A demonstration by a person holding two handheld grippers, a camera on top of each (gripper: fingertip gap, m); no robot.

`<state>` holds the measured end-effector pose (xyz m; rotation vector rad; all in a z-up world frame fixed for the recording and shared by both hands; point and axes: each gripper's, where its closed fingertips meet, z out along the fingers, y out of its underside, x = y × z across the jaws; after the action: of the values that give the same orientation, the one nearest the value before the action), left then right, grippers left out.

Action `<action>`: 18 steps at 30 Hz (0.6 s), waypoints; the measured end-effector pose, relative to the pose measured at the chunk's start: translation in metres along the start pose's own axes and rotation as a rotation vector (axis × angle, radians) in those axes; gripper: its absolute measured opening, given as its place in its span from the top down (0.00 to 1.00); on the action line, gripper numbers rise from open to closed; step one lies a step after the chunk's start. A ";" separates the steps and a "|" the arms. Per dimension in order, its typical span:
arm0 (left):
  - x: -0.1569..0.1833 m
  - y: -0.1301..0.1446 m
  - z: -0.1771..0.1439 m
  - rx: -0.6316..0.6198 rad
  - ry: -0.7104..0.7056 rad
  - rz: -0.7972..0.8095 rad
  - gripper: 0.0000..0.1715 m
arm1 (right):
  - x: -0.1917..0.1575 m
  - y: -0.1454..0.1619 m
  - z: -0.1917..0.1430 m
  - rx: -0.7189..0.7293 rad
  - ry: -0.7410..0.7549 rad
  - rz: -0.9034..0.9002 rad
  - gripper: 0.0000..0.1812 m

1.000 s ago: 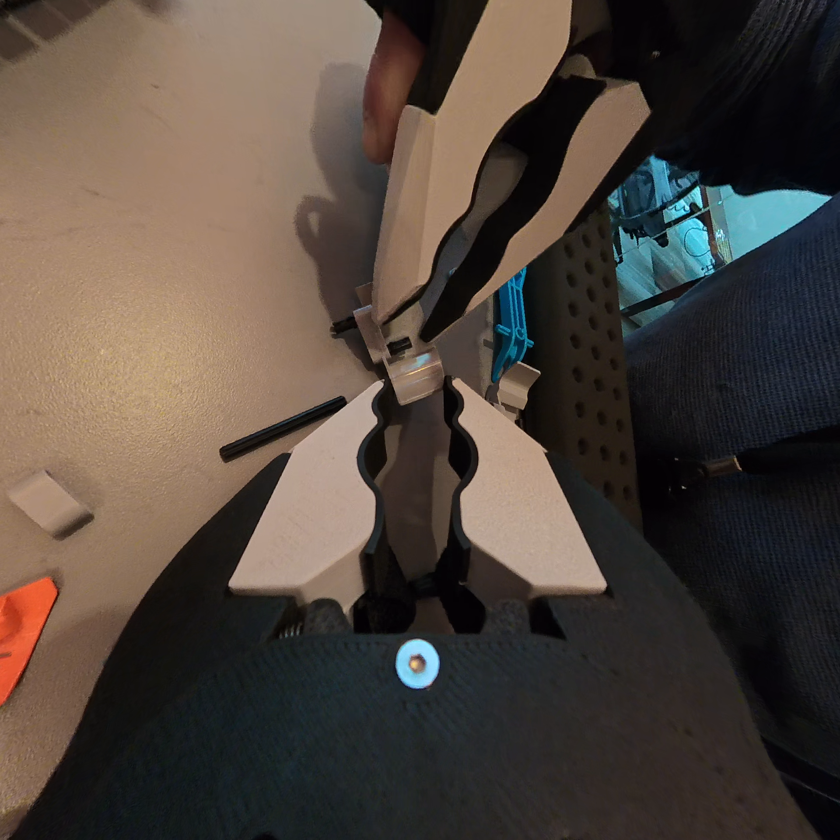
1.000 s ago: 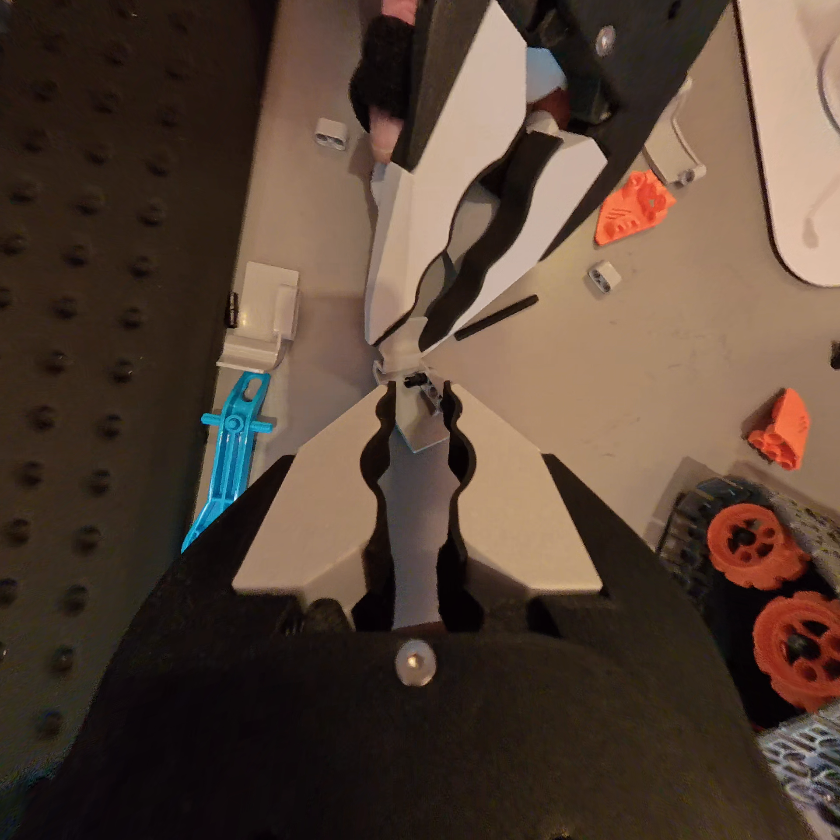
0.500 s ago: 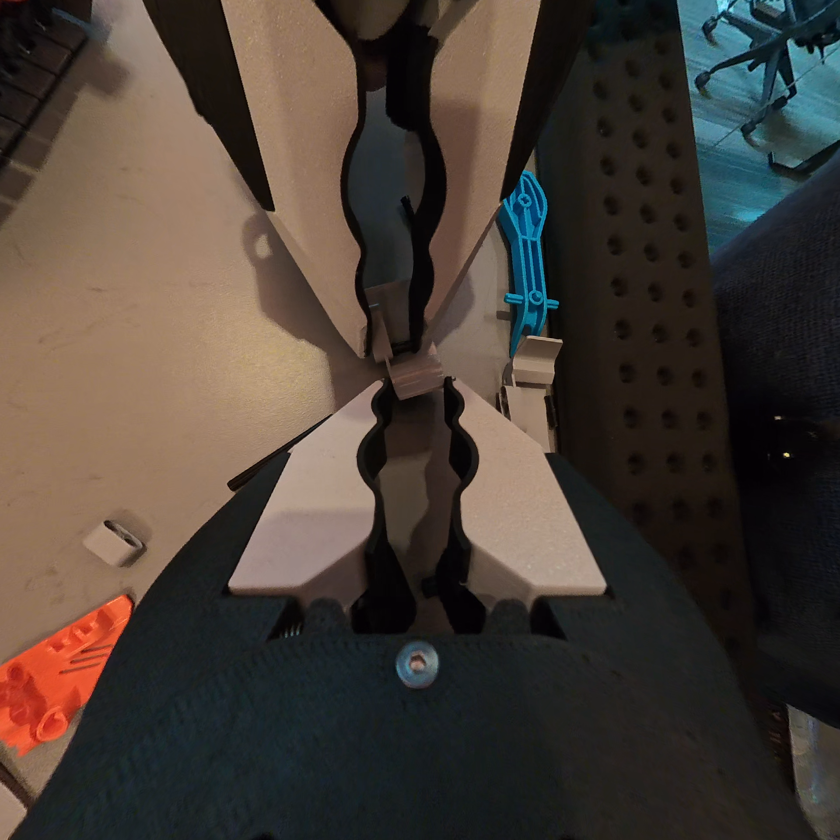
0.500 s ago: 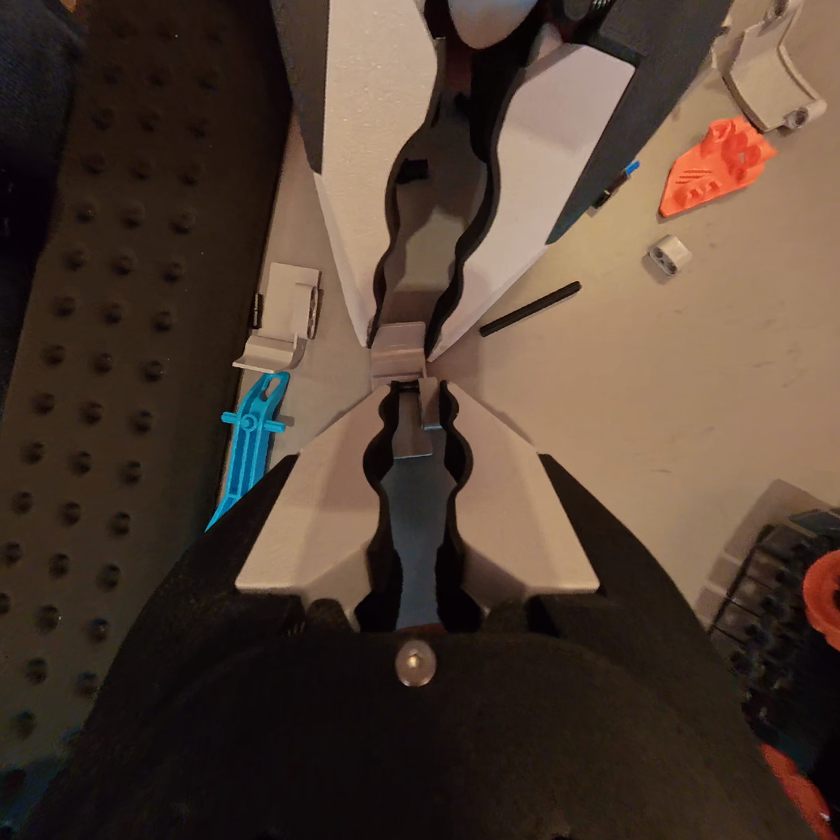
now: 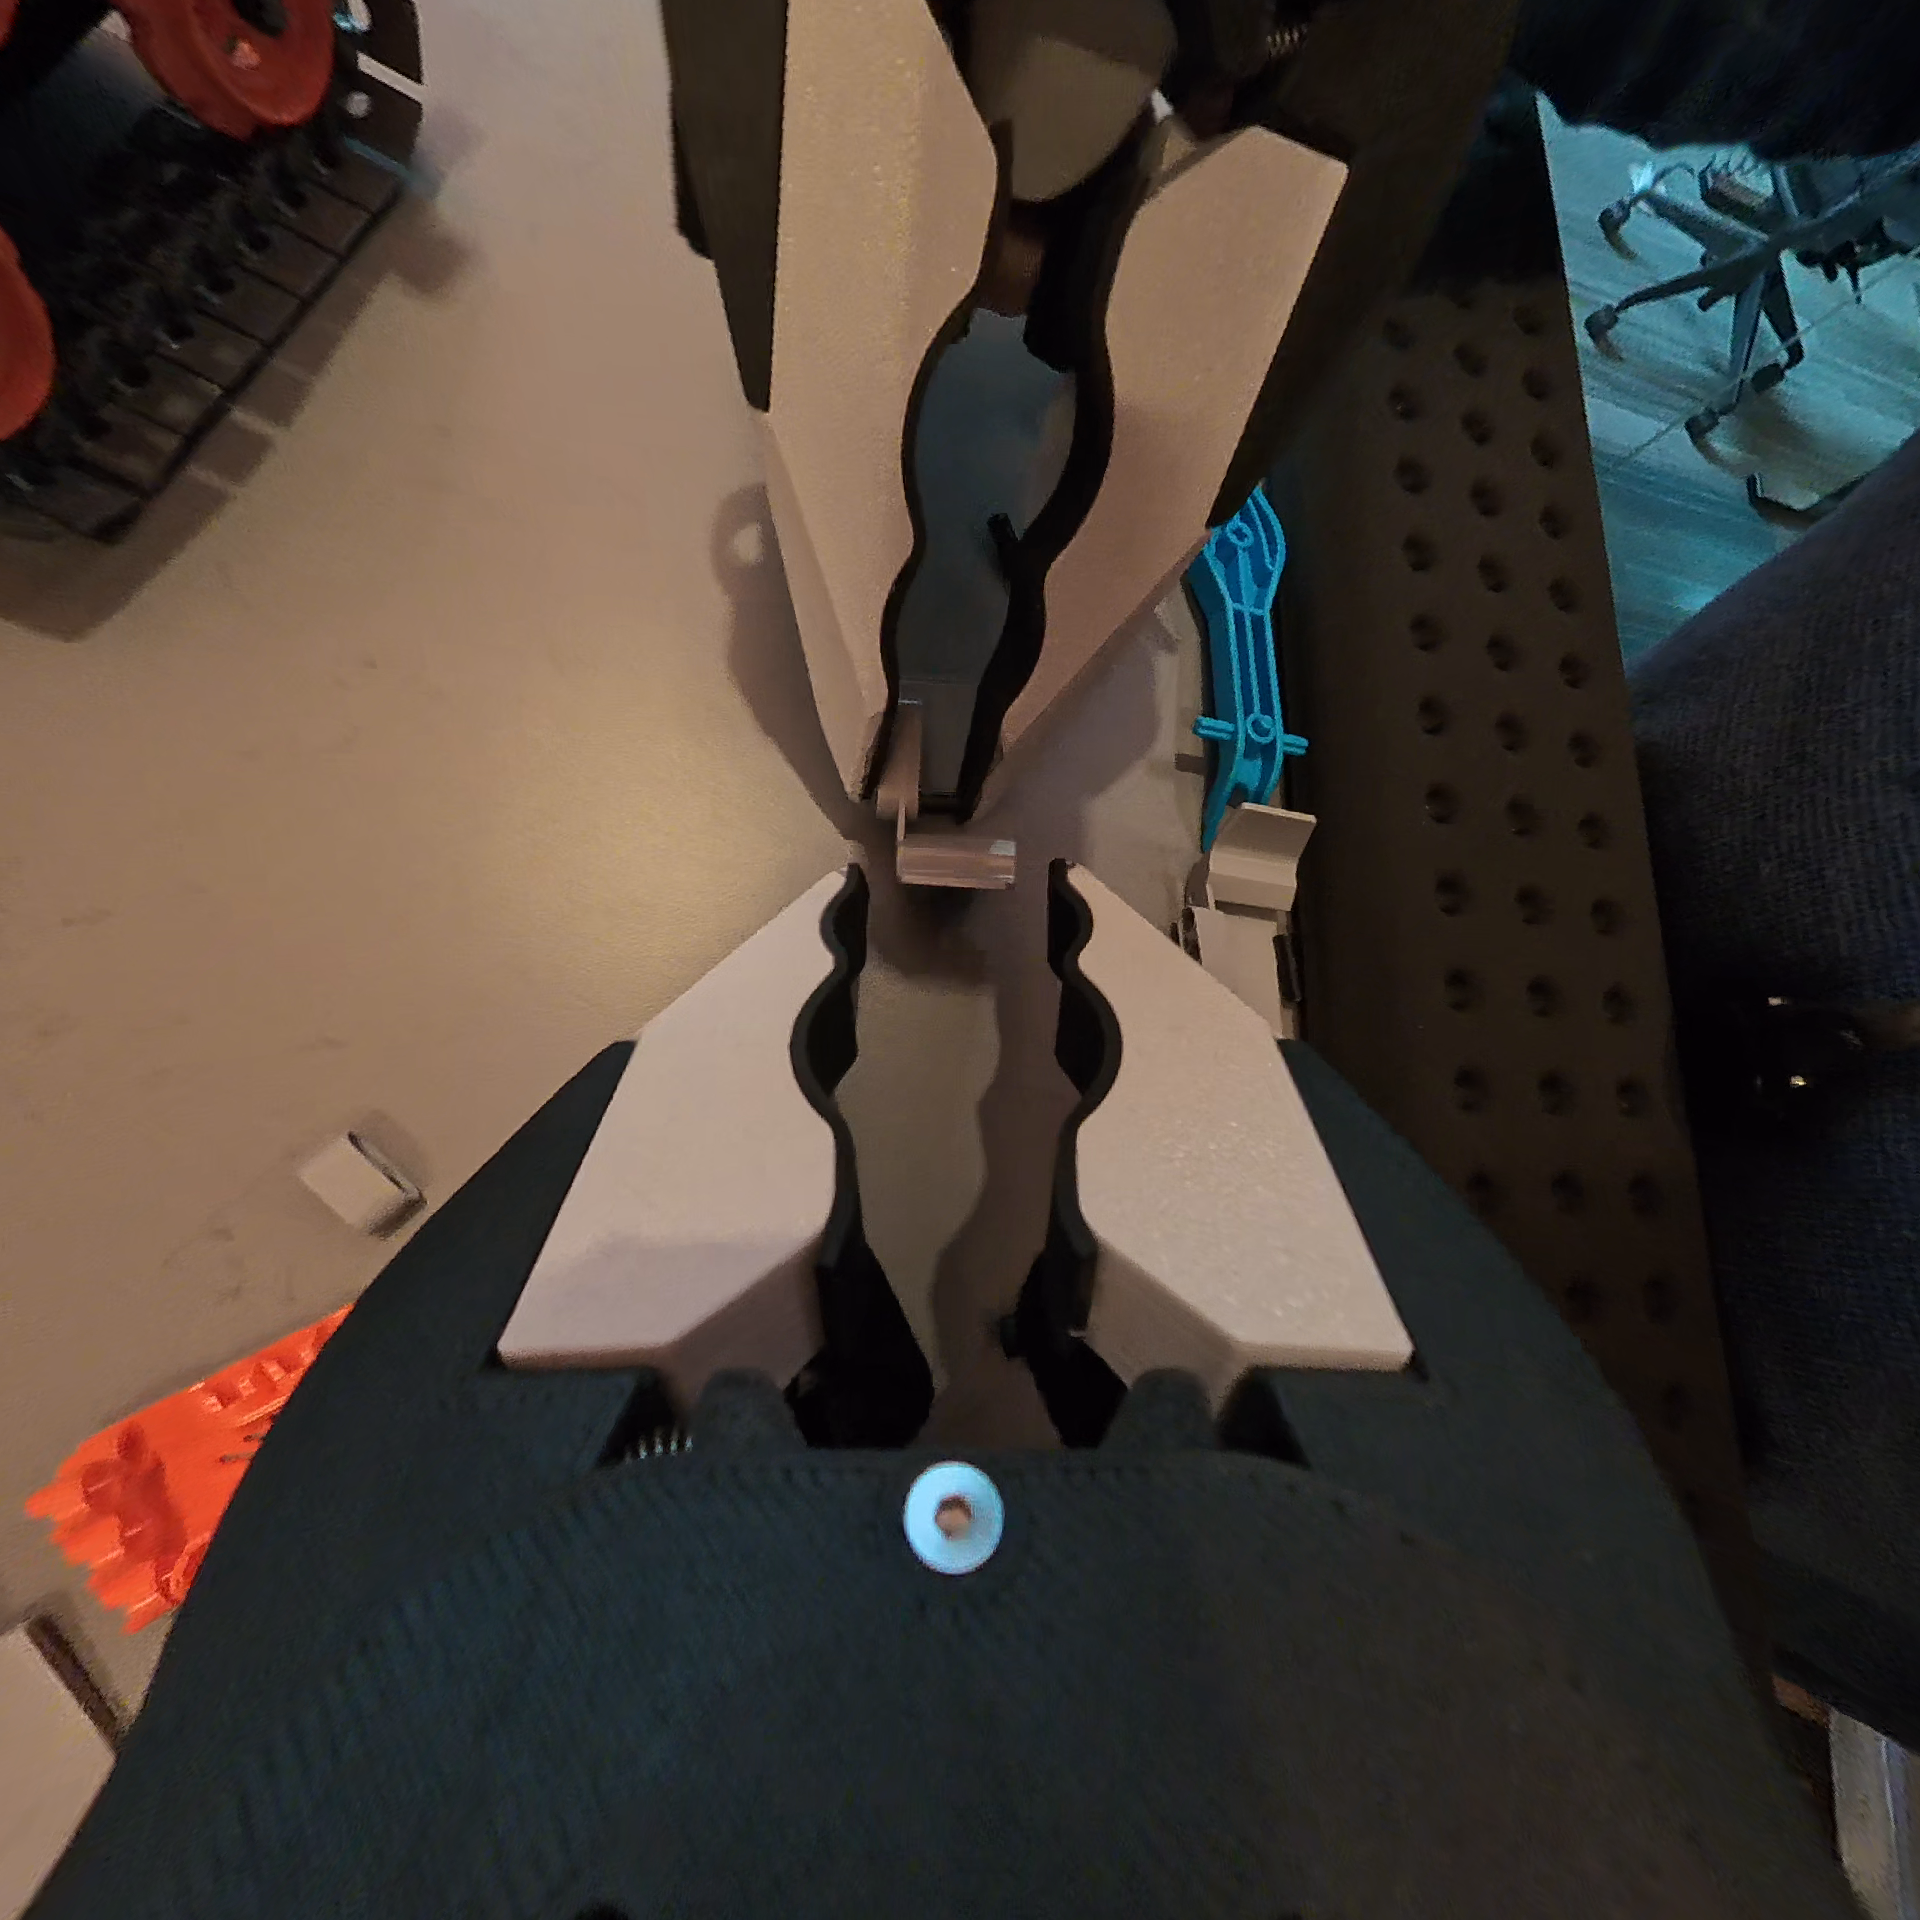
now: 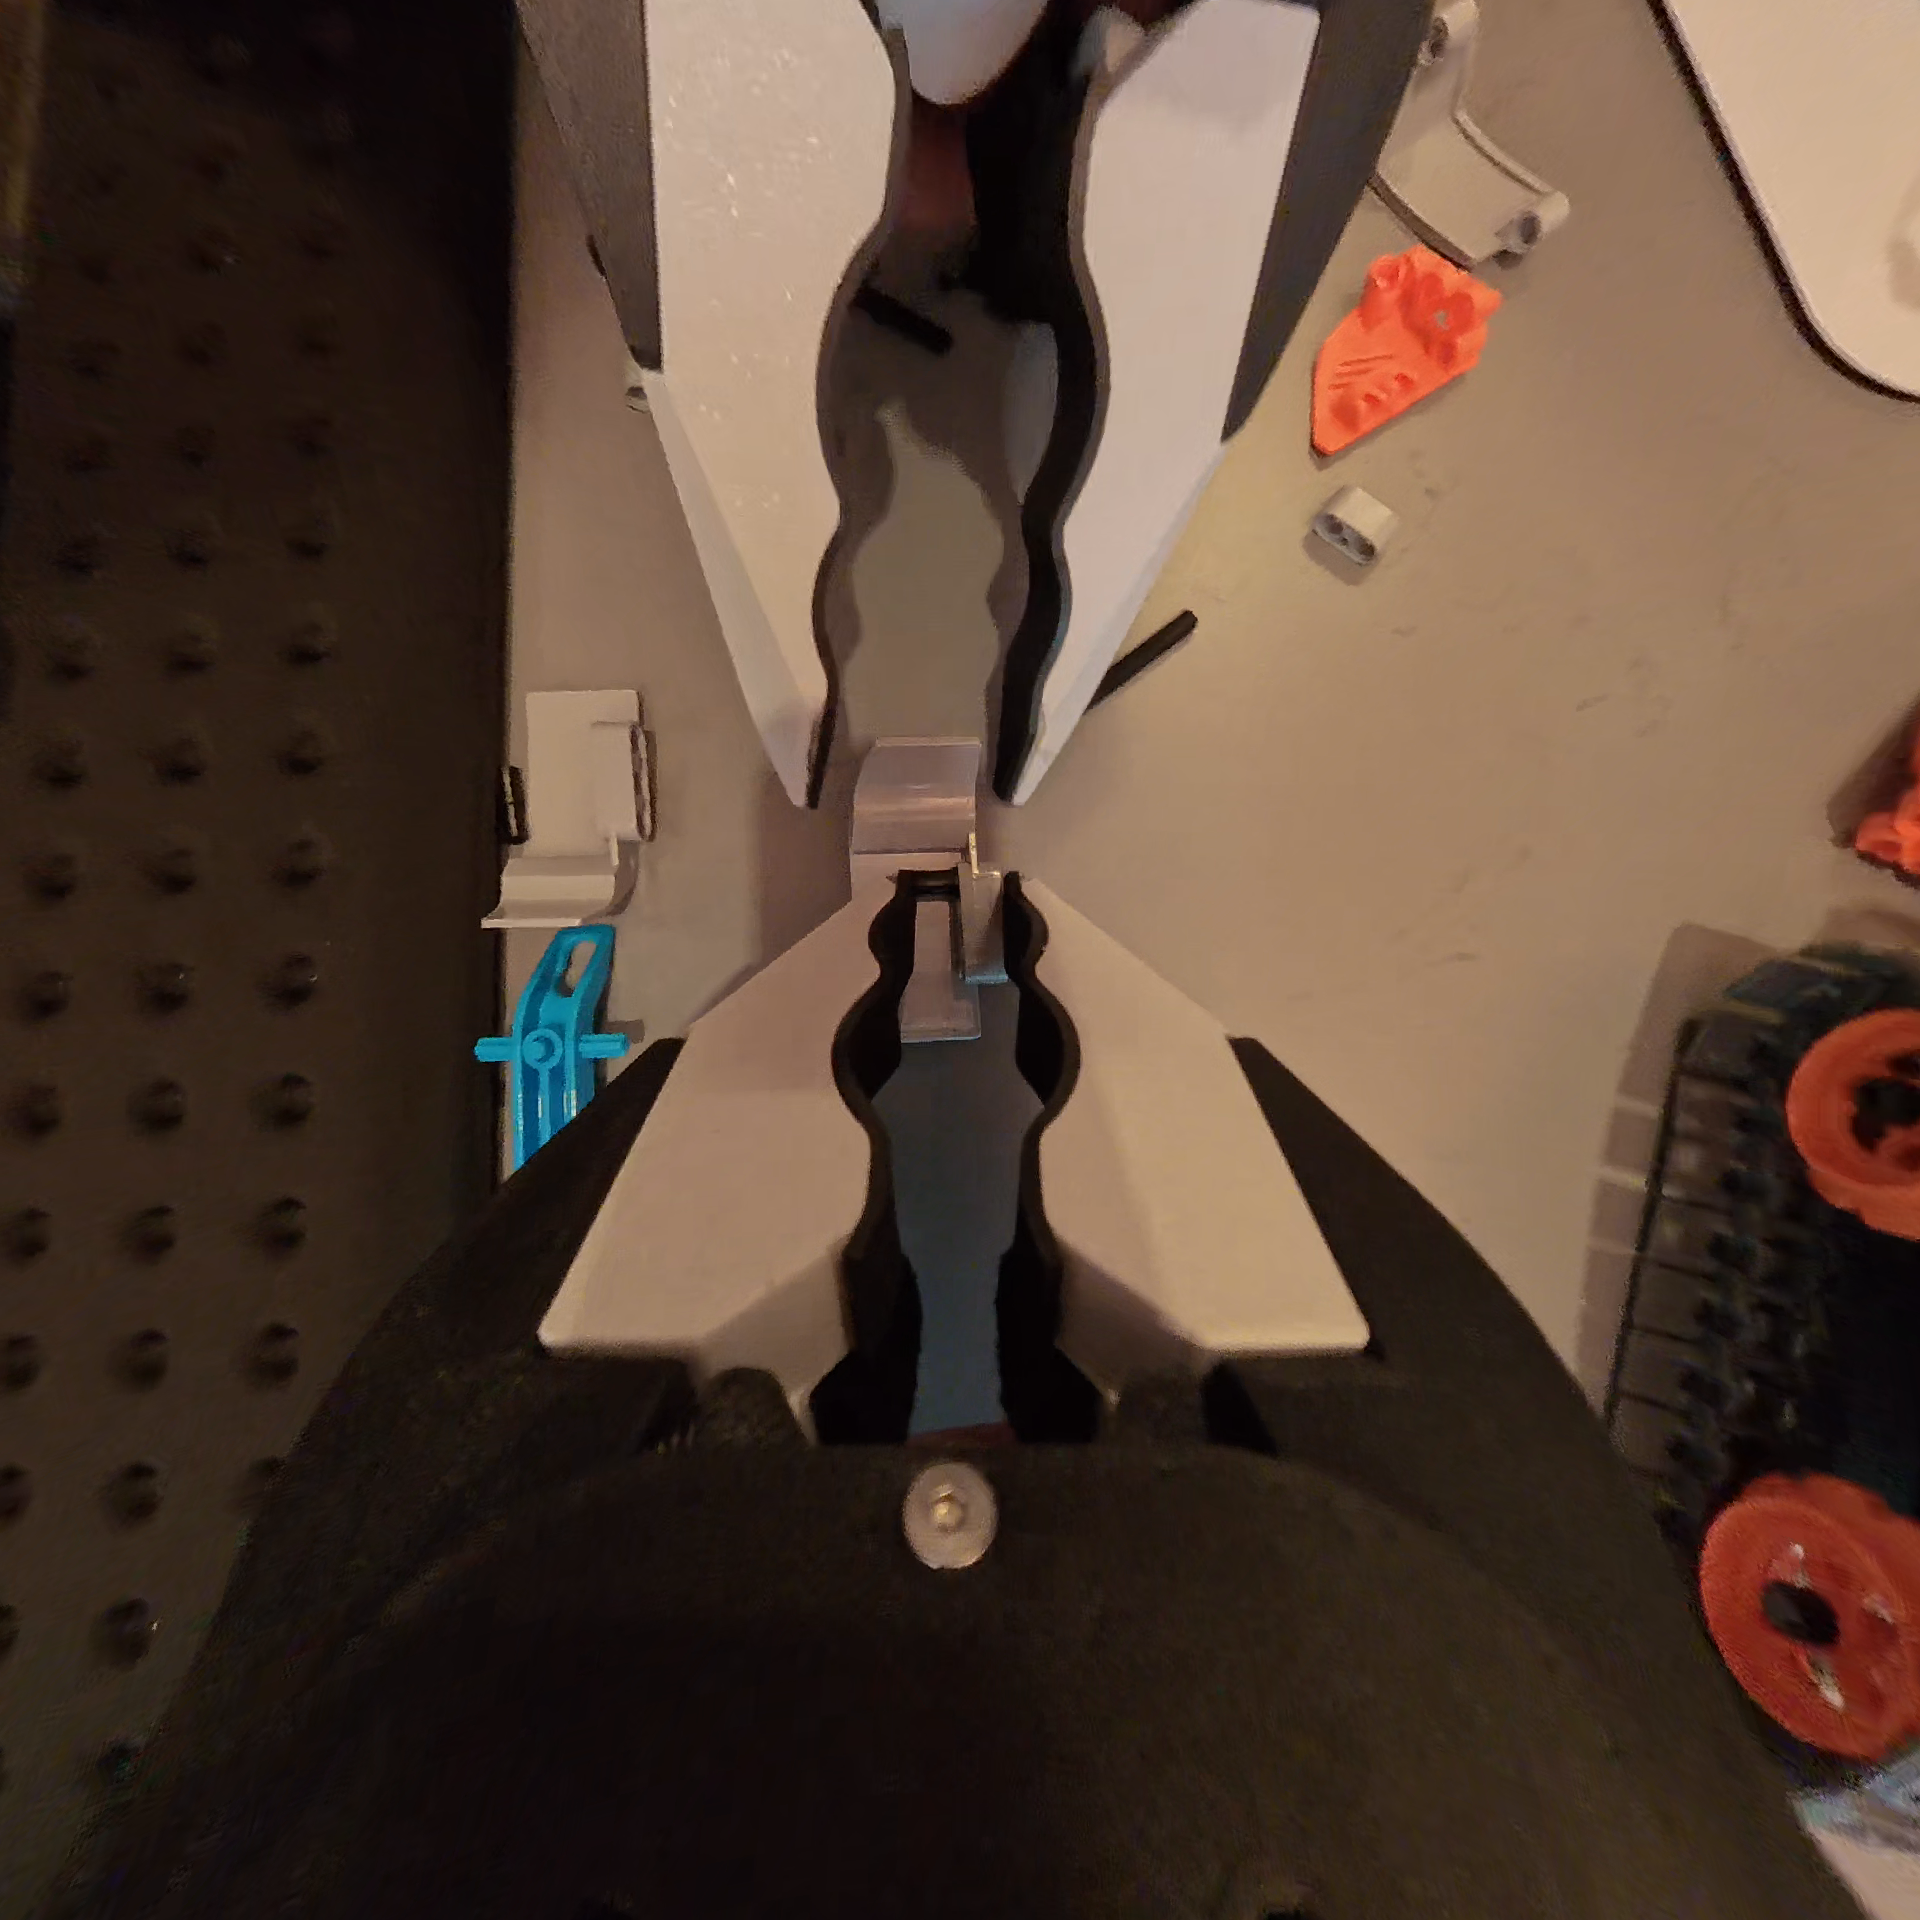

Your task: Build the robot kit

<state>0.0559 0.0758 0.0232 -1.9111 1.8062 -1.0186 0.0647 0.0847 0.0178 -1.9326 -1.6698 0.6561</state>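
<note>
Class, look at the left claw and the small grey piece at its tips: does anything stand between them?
Nothing visible does. The grey piece sits right between the tips of the open left claw, with only narrow bare gaps on either side. The right claw grips its far end.

You work at an office hobby bench [image 5: 364,727]: loose plastic building parts [image 6: 1397,343], a studded baseplate [image 6: 208,727], swivel chairs [image 5: 1756,281] beyond.

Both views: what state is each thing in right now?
Left gripper: open, tips either side of the grey piece, apparently not touching.
Right gripper: shut on the grey piece, held above the table.
Blue part: lying flat.
Black rod: lying loose.
</note>
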 end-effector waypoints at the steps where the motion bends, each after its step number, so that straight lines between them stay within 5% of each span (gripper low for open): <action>1: 0.000 0.000 -0.001 0.007 0.002 -0.007 0.80 | 0.004 0.003 0.000 -0.016 0.036 0.003 0.92; 11: -0.008 0.000 0.002 0.035 -0.025 -0.062 0.86 | 0.014 0.006 0.002 -0.044 0.260 0.087 0.92; 18: -0.007 -0.002 0.006 0.028 -0.039 -0.035 0.98 | 0.004 0.005 0.001 -0.022 0.215 0.108 0.89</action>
<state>0.0619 0.0815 0.0185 -1.9391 1.7346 -1.0058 0.0684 0.0877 0.0131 -2.0406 -1.4557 0.4526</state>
